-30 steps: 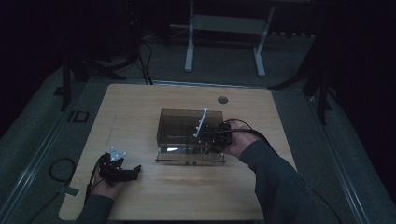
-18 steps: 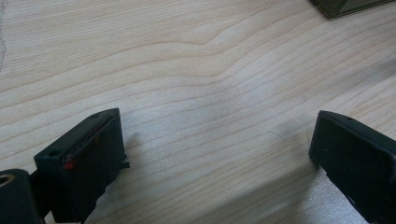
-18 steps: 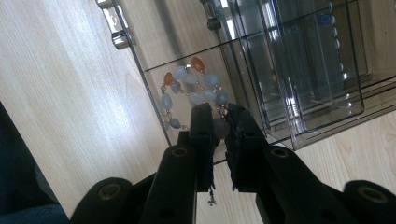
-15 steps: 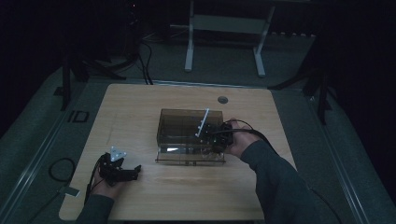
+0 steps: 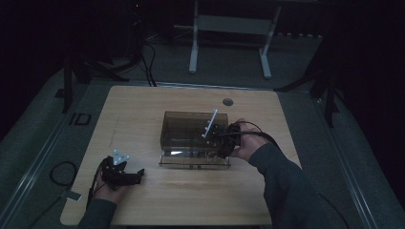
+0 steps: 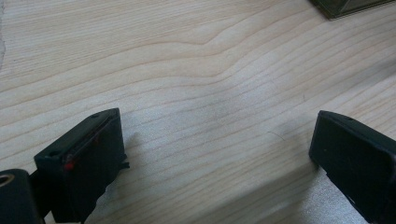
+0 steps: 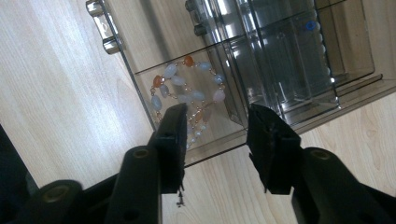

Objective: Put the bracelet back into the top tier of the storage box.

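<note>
- High view: a clear smoky plastic organizer box (image 5: 193,138) sits near the middle of the wooden table (image 5: 143,109). The right gripper (image 5: 223,143) is at the box's right end, held by the person's right hand (image 5: 248,143). A pale stick-like piece (image 5: 209,123) leans up from the box beside that gripper; in this dim light I cannot tell what it is.
- High view: the left gripper (image 5: 135,176) rests on the table well to the left of the box and nearer the person.
- Left gripper view: the left gripper (image 6: 217,154) stands spread wide over bare wood with nothing between its jaws; a corner of the box (image 6: 348,7) is at the top right.
- Right gripper view: the right gripper (image 7: 217,133) has just been opening; its jaws stand apart, released. A beaded bracelet (image 7: 184,95) of pale and orange beads lies in the box's end compartment (image 7: 224,56), just beyond the jaws and free of them.
</note>
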Demonstrator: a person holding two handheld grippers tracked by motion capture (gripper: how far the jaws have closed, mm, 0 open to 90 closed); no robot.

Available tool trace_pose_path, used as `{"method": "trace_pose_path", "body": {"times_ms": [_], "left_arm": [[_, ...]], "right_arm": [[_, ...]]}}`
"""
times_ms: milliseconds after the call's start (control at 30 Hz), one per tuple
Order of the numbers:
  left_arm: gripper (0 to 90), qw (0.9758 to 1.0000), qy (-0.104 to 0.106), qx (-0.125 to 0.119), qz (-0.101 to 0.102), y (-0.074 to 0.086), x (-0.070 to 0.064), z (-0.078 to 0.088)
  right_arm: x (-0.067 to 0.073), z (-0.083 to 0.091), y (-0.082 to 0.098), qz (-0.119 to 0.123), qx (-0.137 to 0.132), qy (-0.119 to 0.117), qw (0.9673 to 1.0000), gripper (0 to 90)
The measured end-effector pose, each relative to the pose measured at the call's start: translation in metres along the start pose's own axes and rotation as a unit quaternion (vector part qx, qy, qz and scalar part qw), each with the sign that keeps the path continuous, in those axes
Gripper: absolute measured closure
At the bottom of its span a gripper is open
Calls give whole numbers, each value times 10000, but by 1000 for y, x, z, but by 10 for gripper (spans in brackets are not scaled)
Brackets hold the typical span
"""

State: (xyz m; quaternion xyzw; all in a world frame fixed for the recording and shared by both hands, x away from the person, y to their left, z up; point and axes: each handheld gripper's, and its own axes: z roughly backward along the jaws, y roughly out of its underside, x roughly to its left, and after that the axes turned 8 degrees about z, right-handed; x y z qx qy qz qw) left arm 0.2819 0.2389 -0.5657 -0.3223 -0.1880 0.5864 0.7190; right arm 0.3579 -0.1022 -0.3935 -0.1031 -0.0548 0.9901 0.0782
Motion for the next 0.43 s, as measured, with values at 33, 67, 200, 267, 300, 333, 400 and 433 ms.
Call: {"method": "trace_pose_path", "body": {"times_ms": [33,67,200,267,300,333,400,433], "left_arm": [[36,10000,0,0,-1,0,0,0],[36,10000,1,1,-1,0,0,0],[36,10000,3,2,-3,0,0,0],[36,10000,3,1,-4,0,0,0],[36,10000,5,2,-5,0,0,0],[36,10000,5,0,-4,0,0,0],[36,10000,6,1,-5,0,0,0],[36,10000,7,2,-7,0,0,0]], "right_arm": [[0,0,0,-10,-5,6,10000,559],[0,1,1,-33,-8,8,10000,543],[1,2,3,-48,43,10,10000,509],[2,2,3,-27,79,55,10000,501],[2,2,4,-27,85,68,9999,499],[2,2,4,-46,107,81,9999,496],[3,3,5,-46,129,118,9998,487],[4,3,6,-46,137,123,9998,482]]}}
